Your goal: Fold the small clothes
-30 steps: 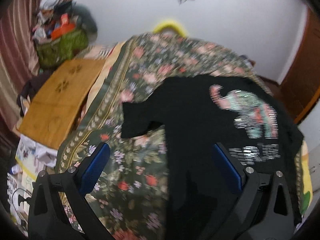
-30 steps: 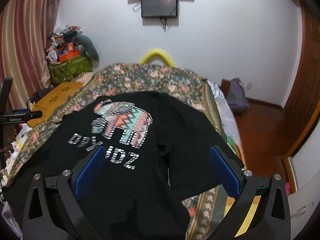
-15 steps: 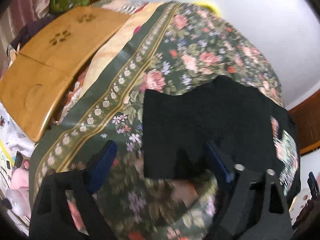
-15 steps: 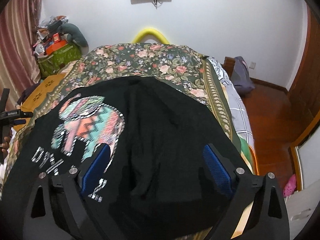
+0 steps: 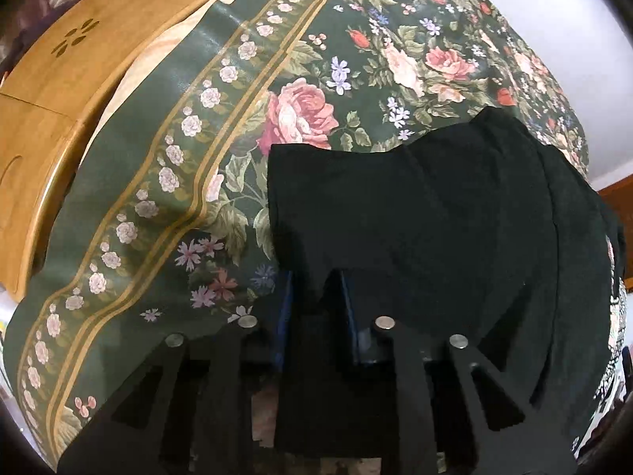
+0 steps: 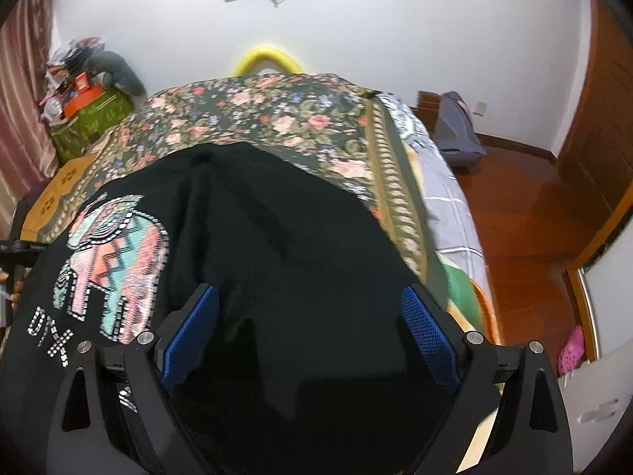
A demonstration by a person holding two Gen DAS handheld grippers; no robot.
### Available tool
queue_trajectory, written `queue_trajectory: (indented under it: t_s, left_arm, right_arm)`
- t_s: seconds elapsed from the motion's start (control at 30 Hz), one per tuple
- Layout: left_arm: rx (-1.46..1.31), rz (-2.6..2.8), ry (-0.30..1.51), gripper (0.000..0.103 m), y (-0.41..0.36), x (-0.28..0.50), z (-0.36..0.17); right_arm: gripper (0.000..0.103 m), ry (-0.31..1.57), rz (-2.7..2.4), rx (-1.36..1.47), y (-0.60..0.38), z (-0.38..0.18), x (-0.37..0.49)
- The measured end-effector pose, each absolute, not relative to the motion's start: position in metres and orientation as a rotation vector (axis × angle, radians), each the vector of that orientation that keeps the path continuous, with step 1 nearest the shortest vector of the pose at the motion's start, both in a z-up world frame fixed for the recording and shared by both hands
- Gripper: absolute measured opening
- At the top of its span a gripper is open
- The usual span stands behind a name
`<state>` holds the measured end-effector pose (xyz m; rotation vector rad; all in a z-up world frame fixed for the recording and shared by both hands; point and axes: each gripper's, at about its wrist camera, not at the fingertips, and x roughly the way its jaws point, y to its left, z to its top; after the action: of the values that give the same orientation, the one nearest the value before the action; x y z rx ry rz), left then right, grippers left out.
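White walls [image 6: 395, 39] close the far side of a bedroom, with a wooden floor [image 6: 522, 213] on the right. Most of both views is taken by a bed under a dark green floral bedspread [image 5: 221, 150], which has a band of small pale roses running along its left edge. On the bedspread lies a black T-shirt [image 6: 285, 245], spread flat, with a patterned elephant print [image 6: 114, 253] and studded letters towards its left side in the right wrist view. A wooden lap table [image 5: 67, 75] rests at the bed's far left. The right gripper [image 6: 308, 336] hangs over the shirt's near right part, its blue pads standing wide apart with cloth under them. The left gripper [image 5: 316, 289] points steeply down at the sleeve [image 5: 316, 206]; its jaws are closing, a fold of the sleeve's black cloth between the pads.
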<state>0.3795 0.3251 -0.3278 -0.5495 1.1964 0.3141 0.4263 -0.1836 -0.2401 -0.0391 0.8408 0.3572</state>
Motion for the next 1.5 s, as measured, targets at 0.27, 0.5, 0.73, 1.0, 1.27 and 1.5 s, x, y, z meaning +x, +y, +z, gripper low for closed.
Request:
queue_trajectory:
  t_s: [0.27, 0.5, 0.73, 1.0, 1.27, 1.5]
  left_arm:
    - [-0.533, 0.313, 1.133, 0.006, 0.328, 0.373, -0.29]
    - [-0.446, 0.244, 0.988, 0.006, 0.297, 0.366, -0.205]
    - [-0.311, 0.118, 0.889, 0.006, 0.221, 0.386, -0.15]
    - [-0.127, 0.0, 0.966, 0.006, 0.127, 0.406, -0.194]
    - [0.002, -0.051, 1.022, 0.021, 0.076, 0.405, -0.238]
    - [0.082, -0.07, 1.017, 0.054, 0.062, 0.39, -0.234]
  right_arm:
    - [0.091, 0.847, 0.331, -0.005, -0.21, -0.232, 0.421]
    - [0.091, 0.837, 0.334, 0.0, -0.219, -0.223, 0.413]
    - [0.091, 0.844, 0.328, 0.043, -0.237, -0.223, 0.404]
    - [0.091, 0.895, 0.33, 0.071, -0.257, -0.245, 0.399]
    - [0.072, 0.934, 0.279, 0.135, -0.278, -0.272, 0.407]
    - [0.062, 0.946, 0.257, 0.162, -0.284, -0.286, 0.413]
